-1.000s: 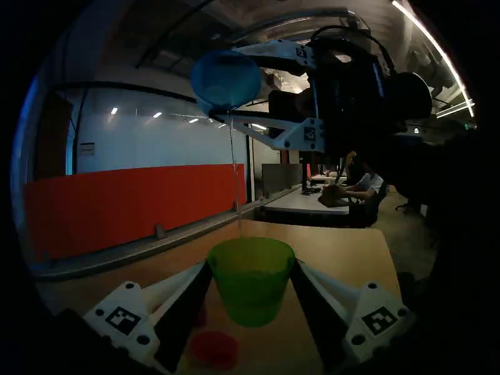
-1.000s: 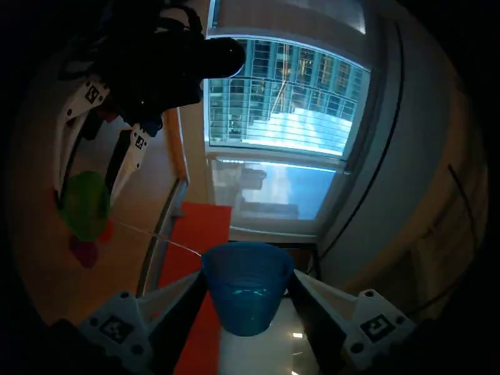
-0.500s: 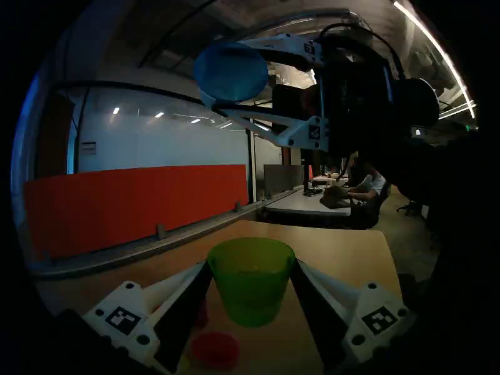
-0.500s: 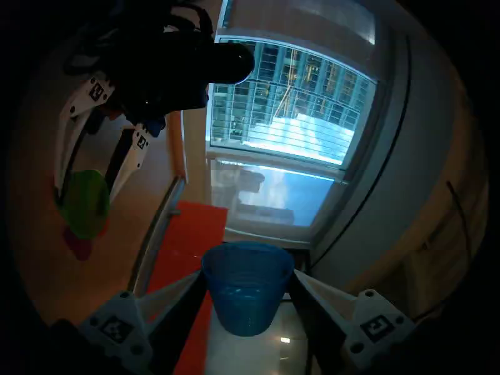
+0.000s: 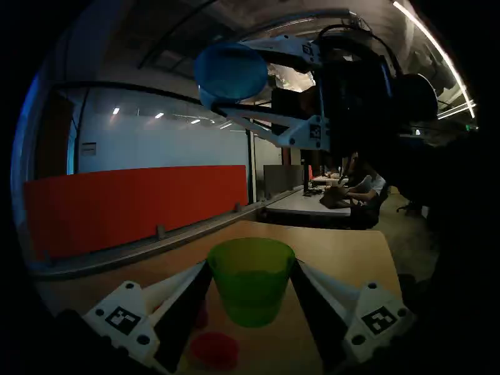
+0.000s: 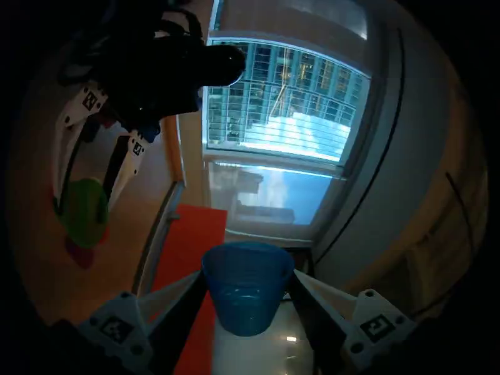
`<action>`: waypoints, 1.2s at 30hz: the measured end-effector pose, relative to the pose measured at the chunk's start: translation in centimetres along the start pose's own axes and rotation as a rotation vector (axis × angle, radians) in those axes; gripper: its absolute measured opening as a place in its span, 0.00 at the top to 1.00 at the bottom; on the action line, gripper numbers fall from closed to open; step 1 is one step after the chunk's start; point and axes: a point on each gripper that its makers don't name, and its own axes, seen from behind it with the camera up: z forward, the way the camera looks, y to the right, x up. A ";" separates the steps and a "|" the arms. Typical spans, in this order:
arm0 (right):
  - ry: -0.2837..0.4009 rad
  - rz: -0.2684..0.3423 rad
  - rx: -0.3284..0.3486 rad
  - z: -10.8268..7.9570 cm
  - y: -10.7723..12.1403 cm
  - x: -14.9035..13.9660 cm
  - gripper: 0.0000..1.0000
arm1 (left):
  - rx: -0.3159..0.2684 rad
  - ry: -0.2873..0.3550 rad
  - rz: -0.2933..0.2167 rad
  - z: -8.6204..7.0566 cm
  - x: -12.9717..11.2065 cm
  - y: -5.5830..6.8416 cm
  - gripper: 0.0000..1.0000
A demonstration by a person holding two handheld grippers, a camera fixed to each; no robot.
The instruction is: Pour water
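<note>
One green cup (image 5: 251, 281), one blue cup (image 6: 247, 290), both clamped.

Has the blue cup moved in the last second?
Yes. Against the orange wall panel in the left gripper view, the blue cup has risen slightly and shifted right; no stream falls to the green cup now.

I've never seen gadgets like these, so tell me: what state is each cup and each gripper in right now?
green cup: upright, gripped above the table.
blue cup: tipped sideways higher up, no stream visible.
left gripper: shut on the green cup.
right gripper: shut on the blue cup.
red disc: lying flat on the table.
</note>
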 end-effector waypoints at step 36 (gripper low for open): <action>0.139 1.139 0.101 -3.4 -1.0 4.8 0.11 | 0.005 0.001 0.027 0.1 0.7 0.1 0.13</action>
